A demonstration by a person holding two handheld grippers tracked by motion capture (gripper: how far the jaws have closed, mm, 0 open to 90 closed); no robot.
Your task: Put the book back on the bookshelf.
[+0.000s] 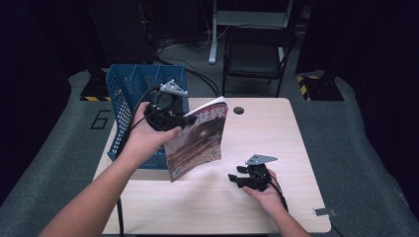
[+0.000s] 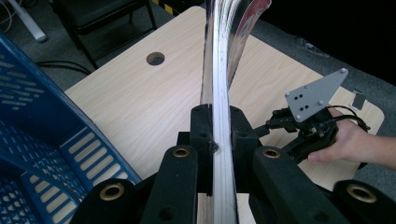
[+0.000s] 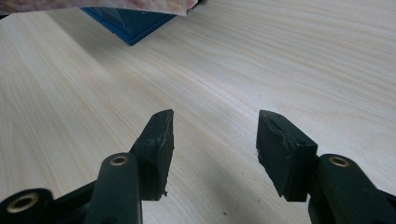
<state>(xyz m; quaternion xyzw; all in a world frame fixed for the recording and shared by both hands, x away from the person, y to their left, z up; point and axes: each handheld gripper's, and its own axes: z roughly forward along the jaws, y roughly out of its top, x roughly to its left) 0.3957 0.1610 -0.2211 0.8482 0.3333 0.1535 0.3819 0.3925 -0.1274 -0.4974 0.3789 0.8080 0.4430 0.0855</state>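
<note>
Left gripper [image 1: 190, 120] clenched on magazine [image 1: 197, 140] edge, magazine upright above table [image 1: 257, 128].

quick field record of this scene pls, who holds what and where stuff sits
left gripper: shut on the magazine, lifted clear of the table
magazine edge: clamped between both fingers
right gripper: open, nothing between its fingers, low over the table
blue basket: at the table's left edge, behind the magazine
chair: beyond the table
</note>
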